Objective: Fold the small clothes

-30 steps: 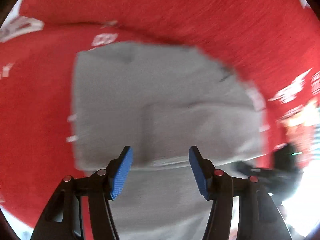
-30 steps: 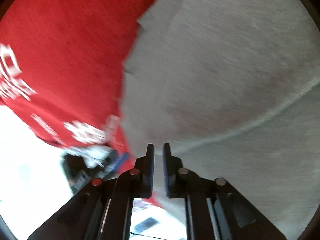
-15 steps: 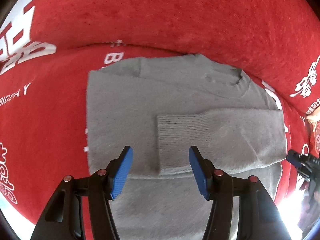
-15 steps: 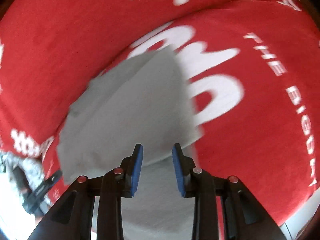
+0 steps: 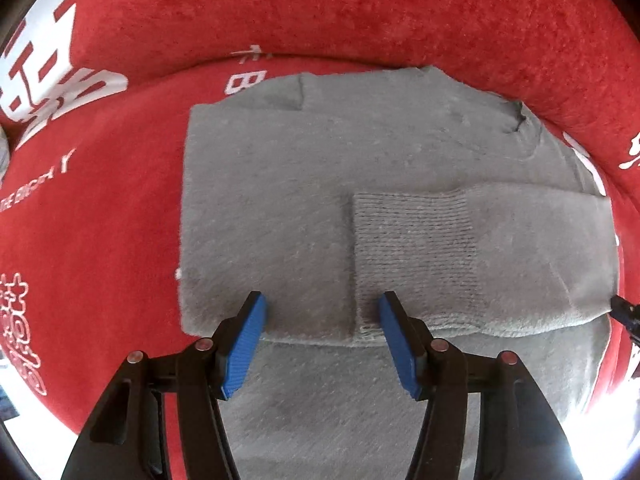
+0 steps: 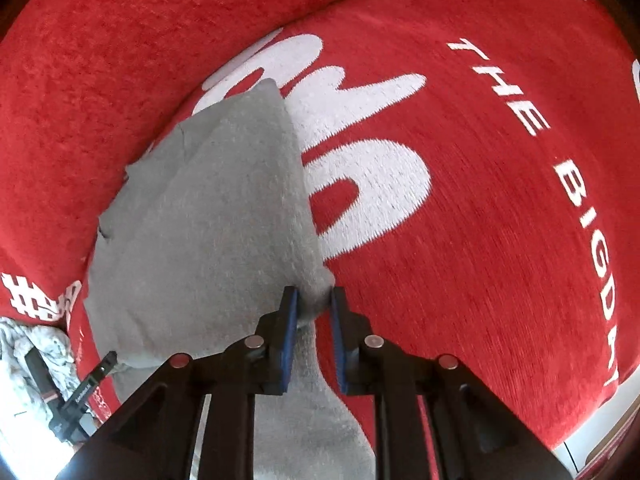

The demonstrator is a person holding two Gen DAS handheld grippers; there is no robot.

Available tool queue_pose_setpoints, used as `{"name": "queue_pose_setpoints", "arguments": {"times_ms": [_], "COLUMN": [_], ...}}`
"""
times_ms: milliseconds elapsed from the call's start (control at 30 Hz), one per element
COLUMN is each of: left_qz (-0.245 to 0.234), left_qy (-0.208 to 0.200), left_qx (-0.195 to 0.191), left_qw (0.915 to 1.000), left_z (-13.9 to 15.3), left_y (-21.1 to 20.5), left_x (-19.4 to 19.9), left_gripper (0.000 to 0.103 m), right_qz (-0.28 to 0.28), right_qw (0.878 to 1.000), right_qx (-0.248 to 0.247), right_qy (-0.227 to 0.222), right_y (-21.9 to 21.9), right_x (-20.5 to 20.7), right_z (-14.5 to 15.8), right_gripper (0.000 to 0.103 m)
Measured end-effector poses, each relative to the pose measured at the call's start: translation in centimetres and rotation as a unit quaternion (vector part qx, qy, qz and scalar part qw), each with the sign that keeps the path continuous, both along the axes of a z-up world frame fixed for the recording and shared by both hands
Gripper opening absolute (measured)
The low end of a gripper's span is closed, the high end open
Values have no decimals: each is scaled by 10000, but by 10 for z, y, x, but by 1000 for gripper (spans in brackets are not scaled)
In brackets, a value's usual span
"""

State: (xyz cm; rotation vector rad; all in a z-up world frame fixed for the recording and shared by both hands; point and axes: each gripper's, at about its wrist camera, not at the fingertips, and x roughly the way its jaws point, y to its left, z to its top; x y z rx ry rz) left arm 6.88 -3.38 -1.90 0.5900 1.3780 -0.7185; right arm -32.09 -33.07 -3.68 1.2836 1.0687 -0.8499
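Two grippers: both were in view over one grey garment on a red cover.
Red cover [image 5: 360,20]: plush fabric with white lettering; it carried everything and rose into a raised bank along its far edge.
Grey sweater [image 5: 272,208]: lay partly folded near the cover's far edge, its neckline [image 5: 520,120] close to the raised bank; a lower part ran toward the near edge under the left gripper.
Sleeve [image 5: 520,252]: was folded flat across the body, its ribbed cuff [image 5: 412,256] ending near the middle.
Left gripper [image 5: 320,340]: blue pads [image 5: 244,344] were spread wide, poised above the folded edge, holding nothing.
Right gripper [image 6: 313,316]: fingers were drawn close, pinching a corner of the grey sweater [image 6: 208,216] at its right edge, with white lettering [image 6: 360,184] just beside it.
Pale cloth [image 6: 24,344]: crumpled at the cover's left edge.
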Motion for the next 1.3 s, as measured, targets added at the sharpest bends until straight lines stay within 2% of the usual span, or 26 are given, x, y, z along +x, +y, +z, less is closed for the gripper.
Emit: {"name": "queue_pose_setpoints", "arguments": {"times_ms": [133,267,333,367,400,533,733,833,1067,1100,1133,1167,1200,1300], "left_qz": [55,146,133,113,91,16,-13,1,5,32,64,110,138,143], "left_qy": [-8,61,48,35,40,114,54,98,215,257,282,260,205,154], "left_qx": [69,221,264,273,276,291,390,408,476,462,435,393,337,252], "left_qw": [10000,9996,9995,9996,9996,9995,9992,9991,9986,9986,9986,9988,9991,9995], "left_z": [9,12,15,17,19,26,37,41,42,42,43,44,47,52], "left_y": [8,20,22,24,25,26,26,25,21,21,22,23,24,25], "left_x": [-1,-6,-12,-15,-19,-31,-54,-60,-75,-78,-79,-81,-84,-92], "left_gripper": [60,60,60,60,60,60,60,60,60,66,87,97,102,102], "right_qz": [272,382,447,497,573,828,907,993,1170,1185,1202,1226,1253,1316], "right_qw": [9994,9990,9988,9987,9983,9966,9955,9945,9920,9918,9915,9911,9906,9895], "right_qx": [-34,22,26,13,-8,42,227,273,414,431,443,453,459,461], "right_qy": [208,216,172,135,100,28,-133,-165,-215,-228,-246,-266,-291,-373], "right_y": [14,31,39,44,49,63,74,75,74,75,75,75,75,75], "right_x": [0,-1,0,2,4,13,18,22,19,18,17,16,15,13], "right_z": [9,15,20,23,26,32,38,40,39,39,39,39,39,40], "right_gripper": [21,22,36,47,50,50,55,63,67,70,71,73,76,81]}}
